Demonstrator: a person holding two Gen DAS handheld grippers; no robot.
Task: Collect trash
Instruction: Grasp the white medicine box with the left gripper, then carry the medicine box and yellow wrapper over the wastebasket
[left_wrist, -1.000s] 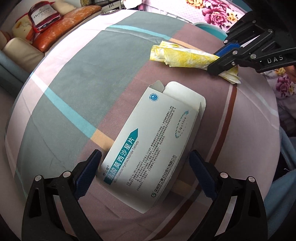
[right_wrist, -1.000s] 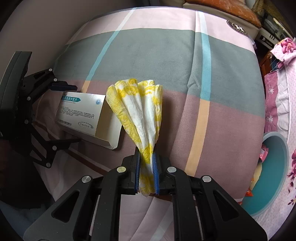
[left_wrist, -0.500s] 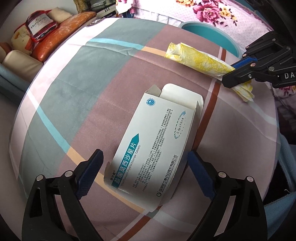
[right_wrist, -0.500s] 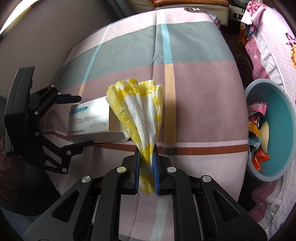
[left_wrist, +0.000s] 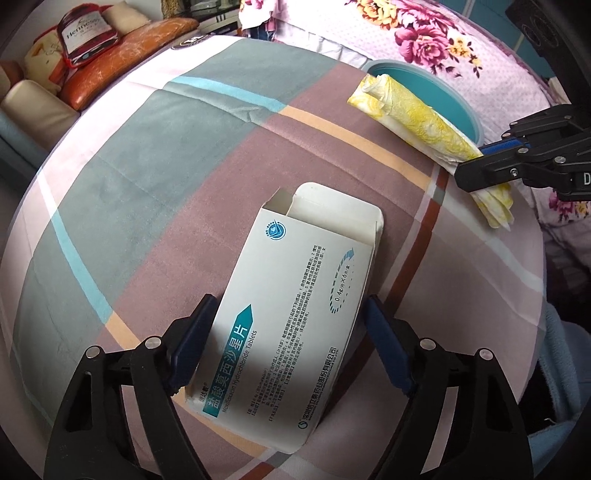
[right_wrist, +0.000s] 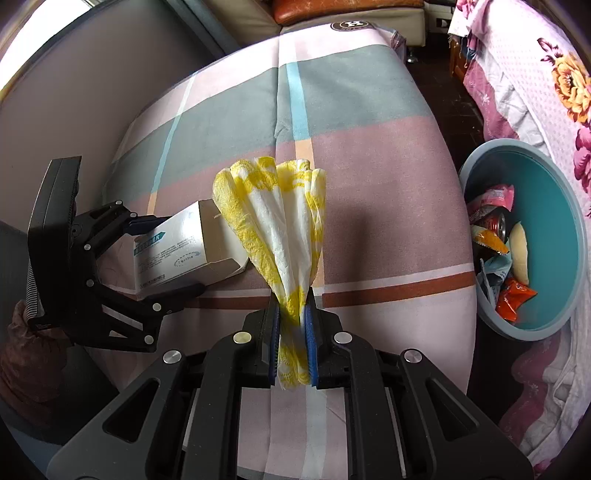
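Note:
A white medicine box (left_wrist: 295, 314) with teal print and an open end flap lies on the plaid cushion (left_wrist: 166, 166). My left gripper (left_wrist: 288, 343) straddles the box and its jaws are closing, with the blue pads meeting the box's long edges. From the right wrist view the box (right_wrist: 173, 251) sits between the left gripper's (right_wrist: 177, 254) fingers. My right gripper (right_wrist: 291, 332) is shut on a crumpled yellow-and-white napkin (right_wrist: 273, 221), which fans out above the cushion. In the left wrist view the napkin (left_wrist: 413, 114) and right gripper (left_wrist: 476, 162) hang over the cushion's far right edge.
A teal basin (right_wrist: 517, 147) holding wrappers and a can stands on the floor right of the cushion, against a floral cloth (right_wrist: 535, 92). Orange and cream pillows (left_wrist: 110, 66) lie beyond the cushion's far left. A sleeved hand (right_wrist: 29, 332) holds the left gripper.
The left gripper's fingers have come in from wide apart to the box's edges. The right gripper has carried the napkin rightward, and the basin has come more into view.

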